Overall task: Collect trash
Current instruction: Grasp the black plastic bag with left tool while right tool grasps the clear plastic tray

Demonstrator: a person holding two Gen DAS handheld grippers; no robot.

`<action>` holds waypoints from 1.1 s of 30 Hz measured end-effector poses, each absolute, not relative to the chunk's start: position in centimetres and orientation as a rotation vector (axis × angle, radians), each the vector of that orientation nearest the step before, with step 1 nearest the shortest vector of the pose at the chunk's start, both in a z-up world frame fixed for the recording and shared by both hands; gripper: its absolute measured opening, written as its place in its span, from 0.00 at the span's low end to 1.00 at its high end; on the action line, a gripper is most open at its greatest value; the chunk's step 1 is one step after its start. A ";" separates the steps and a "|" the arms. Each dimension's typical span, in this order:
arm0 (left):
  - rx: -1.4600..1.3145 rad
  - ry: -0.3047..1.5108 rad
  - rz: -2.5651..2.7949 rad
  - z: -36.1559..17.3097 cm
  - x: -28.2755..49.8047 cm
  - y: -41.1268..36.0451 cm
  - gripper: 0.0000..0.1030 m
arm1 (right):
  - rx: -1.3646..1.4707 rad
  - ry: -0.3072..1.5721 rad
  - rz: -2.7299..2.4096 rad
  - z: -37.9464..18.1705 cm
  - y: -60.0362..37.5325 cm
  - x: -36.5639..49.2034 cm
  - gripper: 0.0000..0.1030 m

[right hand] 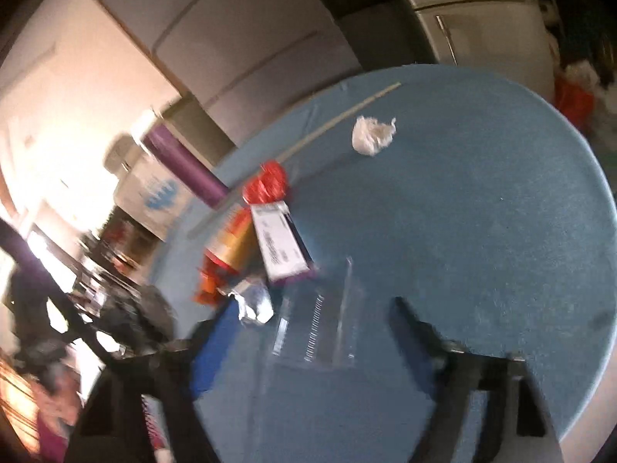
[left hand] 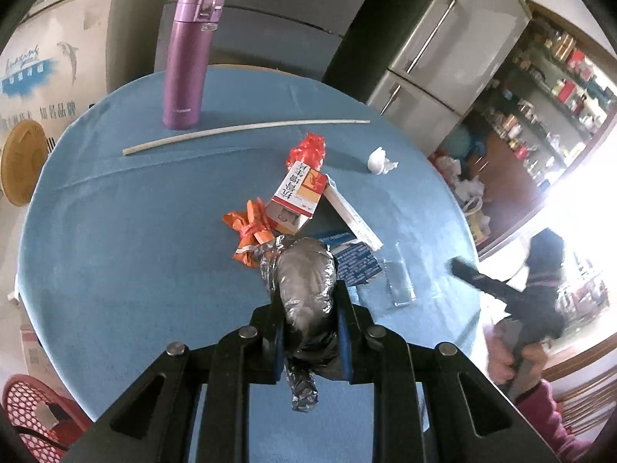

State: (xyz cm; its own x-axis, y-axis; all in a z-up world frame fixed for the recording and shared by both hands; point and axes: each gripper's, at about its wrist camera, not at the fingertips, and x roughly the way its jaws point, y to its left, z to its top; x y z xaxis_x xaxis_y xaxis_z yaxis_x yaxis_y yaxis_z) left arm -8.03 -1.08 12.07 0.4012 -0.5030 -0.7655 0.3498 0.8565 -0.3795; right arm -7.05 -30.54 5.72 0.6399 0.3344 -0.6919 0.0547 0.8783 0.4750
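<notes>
My left gripper (left hand: 307,293) is shut on a crumpled silver foil wrapper (left hand: 304,281), held over the round blue table (left hand: 115,250). Ahead of it lie an orange wrapper (left hand: 250,231), a red-and-white carton (left hand: 297,196), red plastic (left hand: 308,148), a white flat box (left hand: 353,218), a blue-printed paper (left hand: 356,260), a clear plastic case (left hand: 401,279) and a white tissue ball (left hand: 380,161). My right gripper (right hand: 304,316) is open, its jaws on either side of the clear plastic case (right hand: 320,324). The right wrist view is blurred; the tissue ball (right hand: 372,135) lies further off.
A purple flask (left hand: 189,61) stands at the table's far side, with a long white stick (left hand: 246,129) lying in front of it. A red mesh stool (left hand: 34,413) is at the near left. Fridges and shelves stand beyond the table.
</notes>
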 end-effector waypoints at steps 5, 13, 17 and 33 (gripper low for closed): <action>-0.201 1.061 -0.552 11.5 -7.9 -0.3 0.25 | 0.388 0.986 0.078 3.1 -28.1 -5.2 0.57; -0.279 1.111 -0.463 9.5 -7.3 3.0 0.56 | 0.339 1.017 0.037 1.6 -27.4 -4.4 0.30; -0.305 1.113 -0.414 9.1 -7.4 4.9 0.61 | 0.382 1.012 0.019 1.3 -28.8 -5.2 0.17; -0.315 1.285 -0.342 3.6 -4.0 -1.1 0.71 | 0.489 0.849 0.153 5.1 -29.7 -9.7 0.82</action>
State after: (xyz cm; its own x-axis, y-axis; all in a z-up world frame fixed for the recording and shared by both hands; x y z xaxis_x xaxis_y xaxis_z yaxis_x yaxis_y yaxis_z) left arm -4.03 -1.06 3.55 0.2453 -0.4179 -0.8747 0.0726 0.9077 -0.4133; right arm -9.70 -29.69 5.05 0.6571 0.3201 -0.6824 0.0622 0.8792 0.4723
